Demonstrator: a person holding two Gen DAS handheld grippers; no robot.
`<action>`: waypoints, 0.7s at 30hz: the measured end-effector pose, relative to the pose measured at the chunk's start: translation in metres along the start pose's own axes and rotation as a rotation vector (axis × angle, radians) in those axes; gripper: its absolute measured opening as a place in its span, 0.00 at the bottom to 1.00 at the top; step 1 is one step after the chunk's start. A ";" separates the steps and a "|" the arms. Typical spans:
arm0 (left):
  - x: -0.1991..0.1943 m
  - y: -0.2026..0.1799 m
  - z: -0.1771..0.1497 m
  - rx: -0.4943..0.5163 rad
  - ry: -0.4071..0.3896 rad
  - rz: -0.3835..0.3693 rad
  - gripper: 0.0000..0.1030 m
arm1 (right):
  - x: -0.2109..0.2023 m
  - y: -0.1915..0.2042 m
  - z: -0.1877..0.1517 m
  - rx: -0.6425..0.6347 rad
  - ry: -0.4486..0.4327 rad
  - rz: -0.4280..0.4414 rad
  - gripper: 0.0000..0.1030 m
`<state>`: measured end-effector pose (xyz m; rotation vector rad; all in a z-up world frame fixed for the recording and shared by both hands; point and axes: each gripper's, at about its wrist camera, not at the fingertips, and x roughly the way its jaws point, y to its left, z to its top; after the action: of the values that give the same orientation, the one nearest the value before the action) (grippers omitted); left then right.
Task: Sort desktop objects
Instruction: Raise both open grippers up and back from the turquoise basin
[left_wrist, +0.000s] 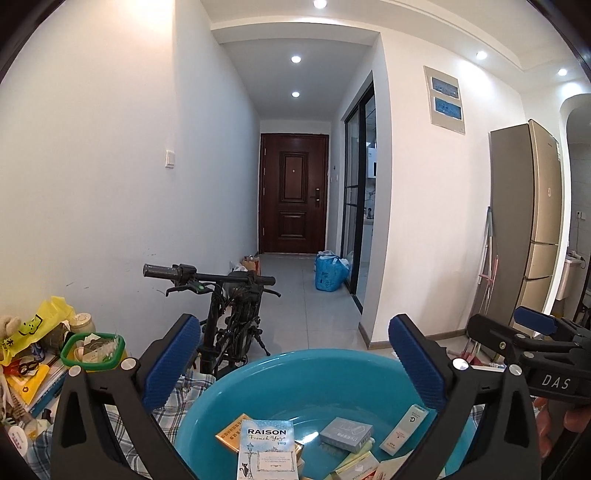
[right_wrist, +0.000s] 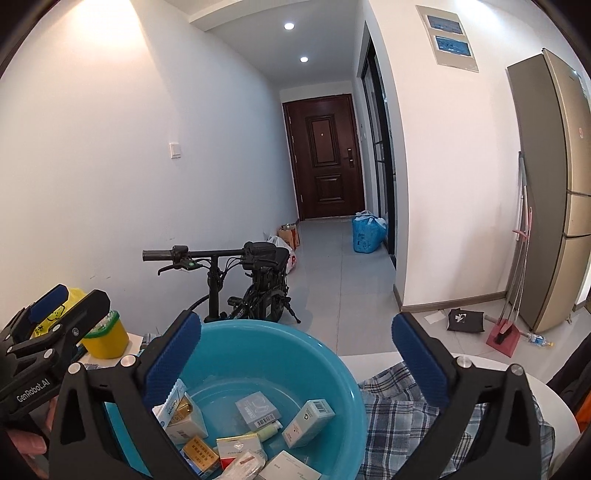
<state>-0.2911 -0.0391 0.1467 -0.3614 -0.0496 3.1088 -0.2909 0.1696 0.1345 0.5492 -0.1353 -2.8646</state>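
Observation:
A teal basin (left_wrist: 314, 356) (right_wrist: 258, 354) sits on a plaid cloth and holds several small boxes. Among them are a pale blue RAISON box (left_wrist: 266, 450) (right_wrist: 173, 406), a grey box (left_wrist: 345, 434) (right_wrist: 256, 408), a white and green box (left_wrist: 404, 428) (right_wrist: 308, 421) and a gold box (left_wrist: 231, 432) (right_wrist: 199, 454). My left gripper (left_wrist: 295, 332) (right_wrist: 74, 302) hangs open above the basin's near side with nothing between its blue pads. My right gripper (right_wrist: 297, 325) (left_wrist: 509, 325) is open and empty too, above the basin's right rim, close beside the left one.
The plaid cloth (right_wrist: 406, 406) covers a white round table (right_wrist: 554, 398). A yellow tub with a green rim (left_wrist: 92, 347) (right_wrist: 107, 339) and a pile of books and bags (left_wrist: 29, 354) stand left of the basin. A folding bike (left_wrist: 229, 317) is parked behind the table.

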 end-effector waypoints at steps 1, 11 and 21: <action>-0.001 0.000 0.000 0.001 -0.001 0.001 1.00 | 0.000 0.000 0.001 -0.001 -0.002 -0.002 1.00; -0.006 -0.002 0.002 0.014 -0.005 0.021 1.00 | -0.006 -0.004 0.001 -0.005 -0.014 -0.018 1.00; -0.002 0.004 -0.001 -0.027 0.023 0.013 1.00 | -0.007 -0.001 -0.001 -0.041 -0.010 -0.031 1.00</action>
<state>-0.2886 -0.0433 0.1466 -0.3996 -0.0889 3.1195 -0.2848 0.1724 0.1359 0.5332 -0.0695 -2.8932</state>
